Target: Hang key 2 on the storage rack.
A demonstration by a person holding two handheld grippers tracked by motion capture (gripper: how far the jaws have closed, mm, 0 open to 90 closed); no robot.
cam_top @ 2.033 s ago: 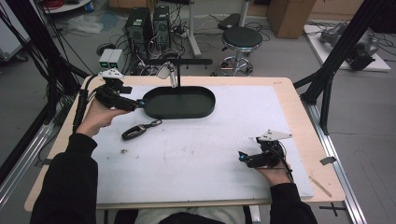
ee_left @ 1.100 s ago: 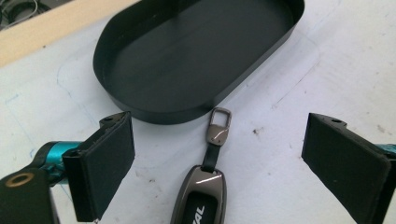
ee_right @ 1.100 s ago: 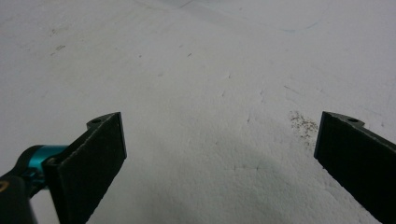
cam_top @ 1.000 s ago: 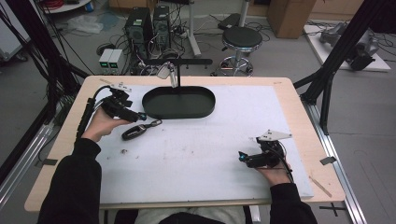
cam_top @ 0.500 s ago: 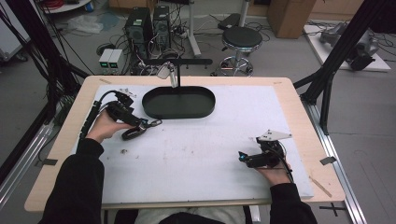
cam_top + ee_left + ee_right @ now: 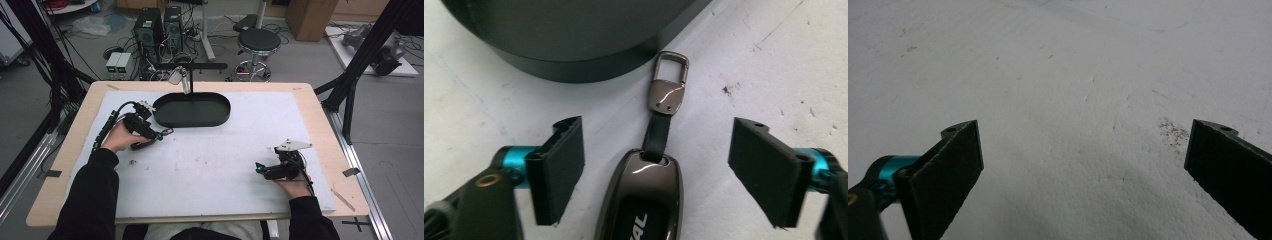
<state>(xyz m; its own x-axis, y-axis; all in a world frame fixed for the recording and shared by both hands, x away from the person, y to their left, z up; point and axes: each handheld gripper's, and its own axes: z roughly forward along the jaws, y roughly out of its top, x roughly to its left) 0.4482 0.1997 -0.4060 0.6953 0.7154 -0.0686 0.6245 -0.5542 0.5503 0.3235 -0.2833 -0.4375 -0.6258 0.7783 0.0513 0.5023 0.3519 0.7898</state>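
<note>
Left gripper view puts the key fob right between your two jaws, which stand wide apart with neither pad touching it. The fob is dark and glossy, lying flat on the white mat. A short black strap runs from its top toward 12 o'clock and ends in a metal clasp with a square loop. That loop lies just beside the wall of the black tray, which curves across the view from 10 to 1 o'clock; you cannot tell whether loop and tray touch.

In the high view your left gripper sits low over the fob at about 9 o'clock on the tabletop, just off the tray's left end. The clasp pokes out toward 3 o'clock from the gripper. The oval tray lies at about 11 o'clock on the mat, and a thin black post stands at its far rim. Your left hand wraps the gripper body, and its cable loops back toward the tabletop's left edge.

Your right gripper rests well apart from all this, at about 4 o'clock on the mat, pointing toward 9 o'clock, with the grey plate on top. In the right gripper view its jaws are spread wide over bare white mat, holding nothing, with a small speckled stain near the right jaw.
</note>
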